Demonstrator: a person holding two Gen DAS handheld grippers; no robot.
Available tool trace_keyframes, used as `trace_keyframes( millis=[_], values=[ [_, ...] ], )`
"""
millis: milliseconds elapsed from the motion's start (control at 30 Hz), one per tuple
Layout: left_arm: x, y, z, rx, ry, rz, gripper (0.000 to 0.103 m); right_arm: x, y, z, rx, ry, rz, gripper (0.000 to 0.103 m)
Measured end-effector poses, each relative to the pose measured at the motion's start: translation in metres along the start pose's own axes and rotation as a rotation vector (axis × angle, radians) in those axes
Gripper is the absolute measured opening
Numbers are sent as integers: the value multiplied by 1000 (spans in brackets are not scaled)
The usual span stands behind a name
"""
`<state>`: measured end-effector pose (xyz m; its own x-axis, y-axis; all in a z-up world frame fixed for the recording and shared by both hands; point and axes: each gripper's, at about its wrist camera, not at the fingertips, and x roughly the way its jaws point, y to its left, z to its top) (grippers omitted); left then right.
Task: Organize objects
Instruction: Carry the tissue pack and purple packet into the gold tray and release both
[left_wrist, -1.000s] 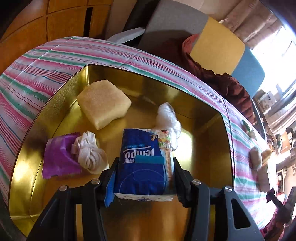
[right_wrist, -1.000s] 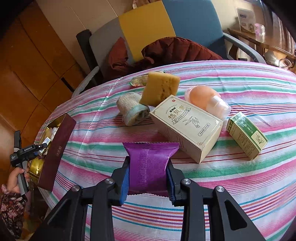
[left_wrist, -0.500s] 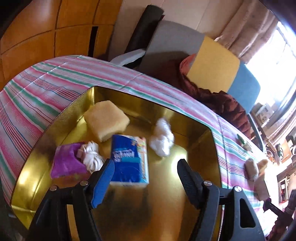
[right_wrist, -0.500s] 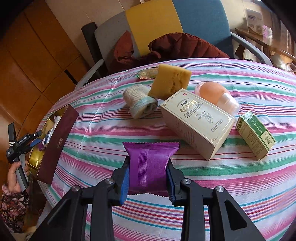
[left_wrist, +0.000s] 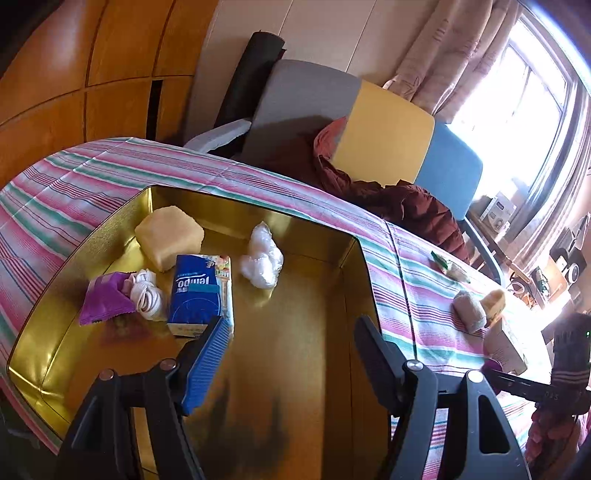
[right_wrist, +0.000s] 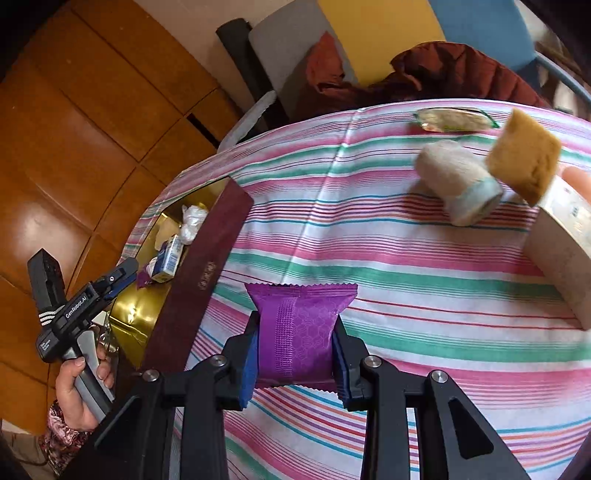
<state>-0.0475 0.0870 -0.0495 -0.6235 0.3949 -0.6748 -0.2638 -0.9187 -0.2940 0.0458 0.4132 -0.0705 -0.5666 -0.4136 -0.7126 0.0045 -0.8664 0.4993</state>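
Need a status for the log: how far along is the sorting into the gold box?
Done: the gold box holds a tissue pack, sponge, purple sachet, white cord and plastic wad. The left gripper is open and empty above it.
In hand: the right gripper clamps a purple packet.
Left: rolled cloth, yellow sponge, beige carton, foil snack packet on the tablecloth.
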Motion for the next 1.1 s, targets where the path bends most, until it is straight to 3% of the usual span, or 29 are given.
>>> trace_keyframes(
  millis=[167, 333, 667, 900, 1100],
  values=[
    [0, 3, -5, -22, 23, 15, 71, 28, 40, 16, -50, 27, 22, 34],
    [0, 3, -7, -16, 39, 12, 71, 42, 86, 46, -114, -20, 25, 34],
    [-13, 19, -10, -30, 25, 38, 71, 112, 167, 85, -319, 1, -130, 34],
    [-14, 40, -4, -108, 20, 58, 71, 159, 172, 99, -361, 82, -231, 34],
    [-14, 39, -4, -102, 17, 52, 71, 182, 173, 108, -372, 96, -281, 36]
  ],
)
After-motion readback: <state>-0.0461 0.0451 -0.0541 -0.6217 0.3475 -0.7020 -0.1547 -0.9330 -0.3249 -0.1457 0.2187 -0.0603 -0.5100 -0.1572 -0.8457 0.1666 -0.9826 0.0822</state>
